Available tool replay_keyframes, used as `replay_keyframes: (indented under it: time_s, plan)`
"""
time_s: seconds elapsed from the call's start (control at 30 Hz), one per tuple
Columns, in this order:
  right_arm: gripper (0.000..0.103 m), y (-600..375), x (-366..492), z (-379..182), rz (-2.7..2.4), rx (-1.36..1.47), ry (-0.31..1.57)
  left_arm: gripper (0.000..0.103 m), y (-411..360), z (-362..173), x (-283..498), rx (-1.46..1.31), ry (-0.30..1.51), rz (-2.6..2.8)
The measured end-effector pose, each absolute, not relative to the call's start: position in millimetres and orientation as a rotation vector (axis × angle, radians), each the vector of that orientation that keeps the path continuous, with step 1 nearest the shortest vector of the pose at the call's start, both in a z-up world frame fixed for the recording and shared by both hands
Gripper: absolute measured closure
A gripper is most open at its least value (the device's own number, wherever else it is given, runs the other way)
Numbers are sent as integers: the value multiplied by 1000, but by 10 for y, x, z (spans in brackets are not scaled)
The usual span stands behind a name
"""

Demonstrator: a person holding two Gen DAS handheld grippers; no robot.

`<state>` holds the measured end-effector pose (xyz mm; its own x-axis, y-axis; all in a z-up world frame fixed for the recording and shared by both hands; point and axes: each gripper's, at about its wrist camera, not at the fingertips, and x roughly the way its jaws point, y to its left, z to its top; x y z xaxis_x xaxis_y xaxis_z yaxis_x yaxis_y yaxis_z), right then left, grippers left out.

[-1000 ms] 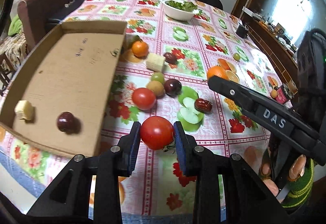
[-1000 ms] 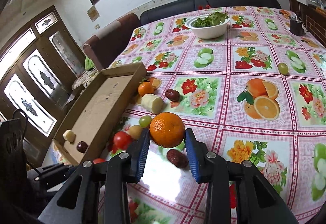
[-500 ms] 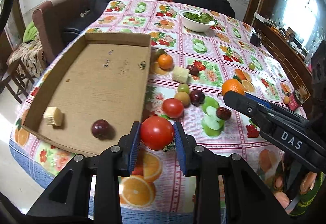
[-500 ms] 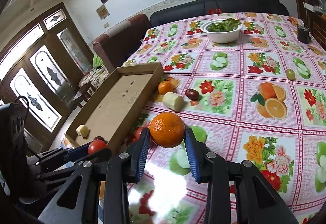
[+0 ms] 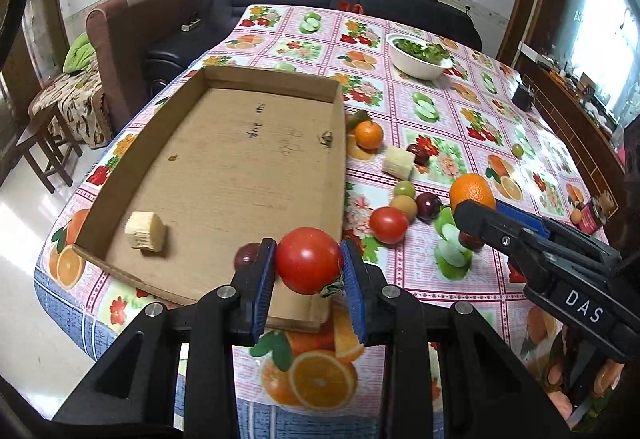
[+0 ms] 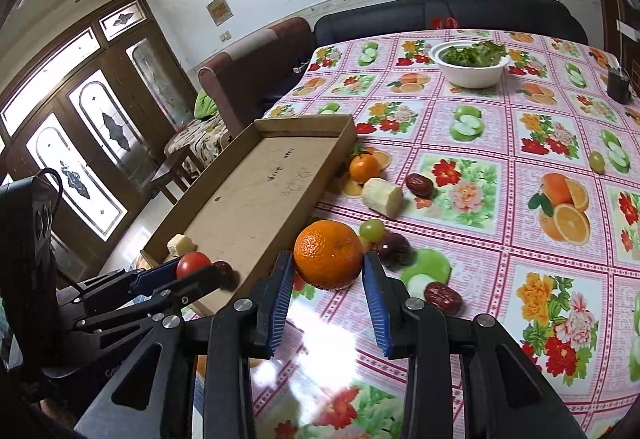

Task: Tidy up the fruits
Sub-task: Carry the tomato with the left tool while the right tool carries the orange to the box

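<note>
Left wrist view: two tomatoes (image 5: 308, 260), two oranges (image 5: 471, 192), one cardboard tray (image 5: 224, 175).

a white bowl of greens (image 6: 472, 69) sits near a dark sofa (image 6: 440, 17).

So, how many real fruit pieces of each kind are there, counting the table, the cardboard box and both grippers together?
tomato: 2
orange: 2
pale cut piece: 2
dark plum: 2
red date: 2
green grape: 2
tan round fruit: 1
Total: 13
</note>
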<state>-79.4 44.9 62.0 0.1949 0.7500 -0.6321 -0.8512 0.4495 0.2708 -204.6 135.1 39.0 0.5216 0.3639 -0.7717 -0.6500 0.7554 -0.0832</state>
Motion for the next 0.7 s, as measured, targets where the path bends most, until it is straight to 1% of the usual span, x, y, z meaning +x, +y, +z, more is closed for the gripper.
replay_keyframes:
  time_s: [0.37,0.57,0.7]
  plan:
    - [68,735,-956,618,1170,-196,794,73,1780,421,-2298,-441,782,699]
    - [68,1015,-1107,660,1223,-240,786,73,2265,428,-2379,-468,776,776]
    - [68,1368,-1254,636,1282,-281,786,73,2610,313,-2355,-515,805,809]
